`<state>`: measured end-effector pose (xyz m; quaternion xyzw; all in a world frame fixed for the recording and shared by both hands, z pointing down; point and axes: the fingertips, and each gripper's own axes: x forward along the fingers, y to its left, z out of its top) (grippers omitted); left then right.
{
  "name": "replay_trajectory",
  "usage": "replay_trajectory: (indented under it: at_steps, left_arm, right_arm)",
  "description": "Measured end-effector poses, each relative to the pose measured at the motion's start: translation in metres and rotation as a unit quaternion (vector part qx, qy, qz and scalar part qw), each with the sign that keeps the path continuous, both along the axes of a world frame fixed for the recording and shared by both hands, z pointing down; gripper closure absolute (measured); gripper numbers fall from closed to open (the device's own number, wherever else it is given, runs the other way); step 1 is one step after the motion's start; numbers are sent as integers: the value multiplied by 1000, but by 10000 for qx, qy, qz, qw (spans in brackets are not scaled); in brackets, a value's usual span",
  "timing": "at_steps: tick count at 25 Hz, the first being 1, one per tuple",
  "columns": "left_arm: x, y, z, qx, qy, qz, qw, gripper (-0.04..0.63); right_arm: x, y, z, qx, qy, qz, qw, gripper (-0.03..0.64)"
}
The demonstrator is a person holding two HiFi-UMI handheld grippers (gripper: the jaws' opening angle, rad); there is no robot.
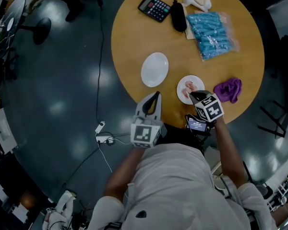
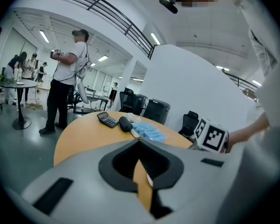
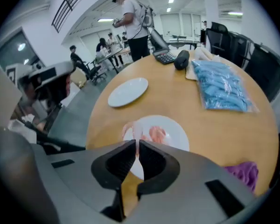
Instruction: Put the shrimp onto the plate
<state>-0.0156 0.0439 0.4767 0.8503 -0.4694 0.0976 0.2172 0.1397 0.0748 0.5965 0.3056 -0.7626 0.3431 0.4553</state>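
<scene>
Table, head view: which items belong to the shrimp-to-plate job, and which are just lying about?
Job:
- shrimp on the small plate
- empty white plate
- right gripper, shut on one shrimp

Lying about:
- calculator
- black pouch
- bag of blue items
- purple cloth
- white object

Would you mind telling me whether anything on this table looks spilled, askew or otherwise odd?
Nothing looks spilled or damaged. The shrimp sit on the nearer plate, the other plate is bare, and the purple cloth is merely crumpled near the table edge.
</scene>
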Motion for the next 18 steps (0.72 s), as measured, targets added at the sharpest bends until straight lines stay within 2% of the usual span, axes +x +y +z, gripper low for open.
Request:
replay_trajectory:
  at_steps: [2,6,11,15,18]
  left_arm:
    - [12,2,2,-34,0,90,10000,588]
    - [32,5,10,-190,55,127,9997,588]
    - [51,6,11,-179,-20,258,9995,588]
    - [58,9,10,-153,-59,316,9994,588]
    - [58,8,9,-173,-38,234,9996,588]
  right_arm:
    - [24,25,10,-201,233,-256,9992,582]
    - [53,52,34,-391,672,-459,9959,582]
    - [52,45,39,-433,713,-535,9951,581]
    - [60,43,47,-501,1065,-820,9897,581]
    - [59,44,51,-630,1118,-975,9869,581]
